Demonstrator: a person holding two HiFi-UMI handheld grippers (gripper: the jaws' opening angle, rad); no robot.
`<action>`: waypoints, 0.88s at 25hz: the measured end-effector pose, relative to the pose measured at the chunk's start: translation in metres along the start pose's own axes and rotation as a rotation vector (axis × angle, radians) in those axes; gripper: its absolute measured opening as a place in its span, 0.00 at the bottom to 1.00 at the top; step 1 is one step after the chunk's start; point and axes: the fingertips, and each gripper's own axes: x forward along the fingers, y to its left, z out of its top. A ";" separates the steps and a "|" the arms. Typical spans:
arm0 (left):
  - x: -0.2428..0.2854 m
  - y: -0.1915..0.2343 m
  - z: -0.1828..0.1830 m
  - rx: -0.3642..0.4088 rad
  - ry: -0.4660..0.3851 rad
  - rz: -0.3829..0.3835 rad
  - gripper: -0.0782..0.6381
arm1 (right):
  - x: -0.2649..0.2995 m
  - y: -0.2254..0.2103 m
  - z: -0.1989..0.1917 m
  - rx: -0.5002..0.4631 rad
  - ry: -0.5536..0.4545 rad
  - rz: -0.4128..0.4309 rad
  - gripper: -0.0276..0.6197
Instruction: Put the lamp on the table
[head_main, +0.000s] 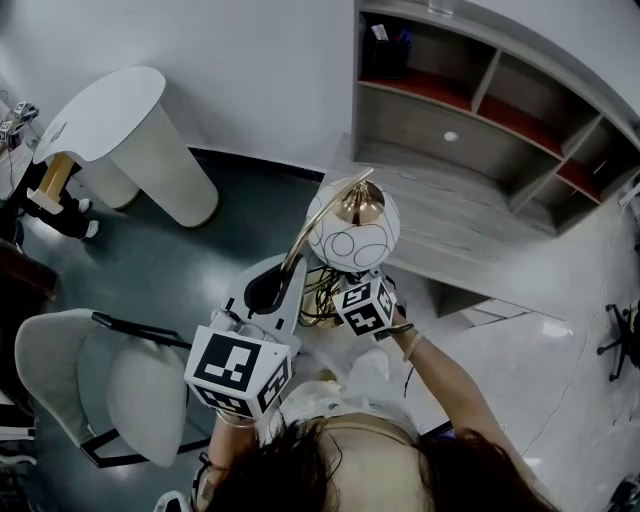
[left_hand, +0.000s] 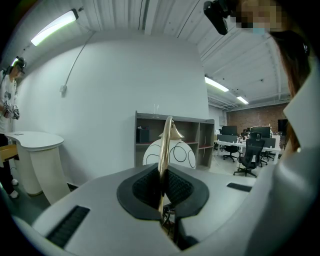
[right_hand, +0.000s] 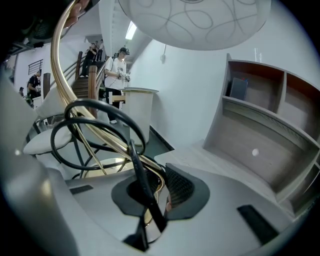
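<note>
The lamp has a white globe shade (head_main: 352, 225) with circle outlines, a curved gold stem (head_main: 318, 218) and a looped black cord (right_hand: 95, 120). It hangs in the air in front of the person, held by both grippers. My left gripper (head_main: 272, 287) is shut on the gold stem (left_hand: 163, 165), with the shade (left_hand: 172, 152) beyond it. My right gripper (head_main: 338, 292) is shut on the lamp's lower gold part (right_hand: 150, 195), and the cord runs between its jaws. The shade (right_hand: 195, 20) hangs above that gripper. The grey wooden table (head_main: 470, 215) lies just beyond the lamp.
Open shelves (head_main: 480, 100) rise at the back of the grey table. A white pedestal table (head_main: 130, 130) stands at the far left, and a white chair (head_main: 100, 380) is at the near left. Standing people (right_hand: 120, 65) and black office chairs (left_hand: 250, 155) are farther off.
</note>
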 end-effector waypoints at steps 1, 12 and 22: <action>0.005 -0.004 0.001 0.000 0.000 -0.001 0.12 | 0.000 -0.006 -0.001 0.000 -0.001 -0.001 0.12; 0.063 -0.044 0.014 0.006 -0.002 -0.021 0.12 | -0.008 -0.076 -0.021 0.014 -0.002 -0.018 0.12; 0.103 -0.078 0.020 -0.003 -0.008 -0.023 0.12 | -0.015 -0.128 -0.038 0.009 -0.003 -0.023 0.12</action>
